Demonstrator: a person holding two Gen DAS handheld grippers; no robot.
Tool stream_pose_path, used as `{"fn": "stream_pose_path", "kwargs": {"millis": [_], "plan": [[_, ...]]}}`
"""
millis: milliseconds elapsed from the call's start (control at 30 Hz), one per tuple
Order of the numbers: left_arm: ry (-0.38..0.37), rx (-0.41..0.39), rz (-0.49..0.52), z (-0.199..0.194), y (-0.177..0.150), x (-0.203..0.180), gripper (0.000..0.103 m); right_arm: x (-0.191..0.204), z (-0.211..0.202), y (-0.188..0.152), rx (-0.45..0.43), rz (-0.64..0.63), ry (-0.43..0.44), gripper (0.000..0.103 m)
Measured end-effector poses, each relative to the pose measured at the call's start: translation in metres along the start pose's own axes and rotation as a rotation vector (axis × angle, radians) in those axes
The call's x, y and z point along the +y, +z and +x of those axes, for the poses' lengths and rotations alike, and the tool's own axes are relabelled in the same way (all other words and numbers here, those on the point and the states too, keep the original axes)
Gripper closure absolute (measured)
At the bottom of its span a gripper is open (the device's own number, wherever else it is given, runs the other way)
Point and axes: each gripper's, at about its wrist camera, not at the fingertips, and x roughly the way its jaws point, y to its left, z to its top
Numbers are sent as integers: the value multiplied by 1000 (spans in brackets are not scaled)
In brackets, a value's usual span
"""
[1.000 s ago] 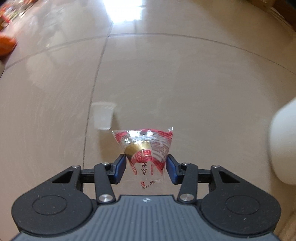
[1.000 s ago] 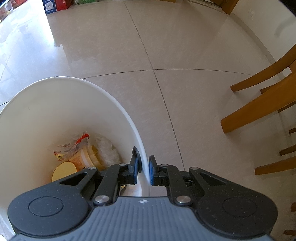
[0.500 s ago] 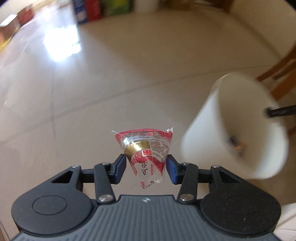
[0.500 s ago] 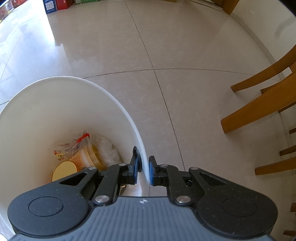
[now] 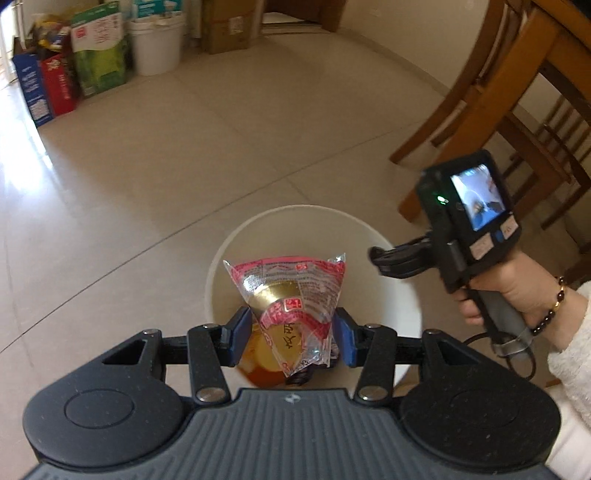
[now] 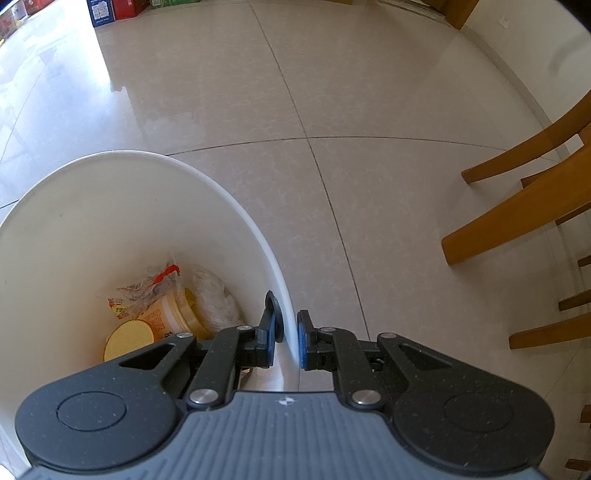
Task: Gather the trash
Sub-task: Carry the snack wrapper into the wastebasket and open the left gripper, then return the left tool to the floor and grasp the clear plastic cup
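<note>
Beige tiled floor [image 5: 155, 155] with dark grout lines and window glare. Wooden chairs [image 5: 517, 92] stand on the right. Along the far wall sit cartons [image 5: 96, 62], a white bucket [image 5: 157, 46] and a cardboard box [image 5: 229, 26].

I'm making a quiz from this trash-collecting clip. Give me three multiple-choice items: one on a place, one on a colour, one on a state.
1. Where is the wrapper?
A. On the floor
B. Held above the bucket's opening
C. On a chair

2. What colour is the bucket?
A. White
B. Blue
C. Green

3. What is the right gripper doing?
A. Hanging open
B. Clamping a bottle
C. Clamping the bucket's rim

Answers:
1 B, the left gripper holds it over the opening.
2 A, its wall is white.
3 C, its fingers straddle the rim.
</note>
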Motion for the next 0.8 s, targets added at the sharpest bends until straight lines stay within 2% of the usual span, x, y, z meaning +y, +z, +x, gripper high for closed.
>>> {"fn": "stream_pose_path", "kwargs": {"millis": [67, 100, 167, 233, 300, 667, 800], "plan": [[-9, 2, 15, 5, 1, -8, 52, -1, 0, 0, 2, 4, 3, 89], [-6, 3, 24, 9, -1, -8, 34, -1, 0, 0, 2, 2, 2, 89], [29, 3, 35, 15, -3, -11, 13, -1, 1, 0, 0, -3, 0, 89], [52, -15, 54, 18, -4, -14, 13, 0, 0, 0, -1, -4, 0, 89], [51, -1, 68, 23, -3, -14, 13, 0, 0, 0, 1, -1, -1, 89], [91, -4, -12, 14, -11, 13, 12, 3, 0, 0, 1, -5, -10, 88], [131, -17, -51, 12, -17, 31, 11, 2, 0, 1, 2, -3, -7, 88]]}}
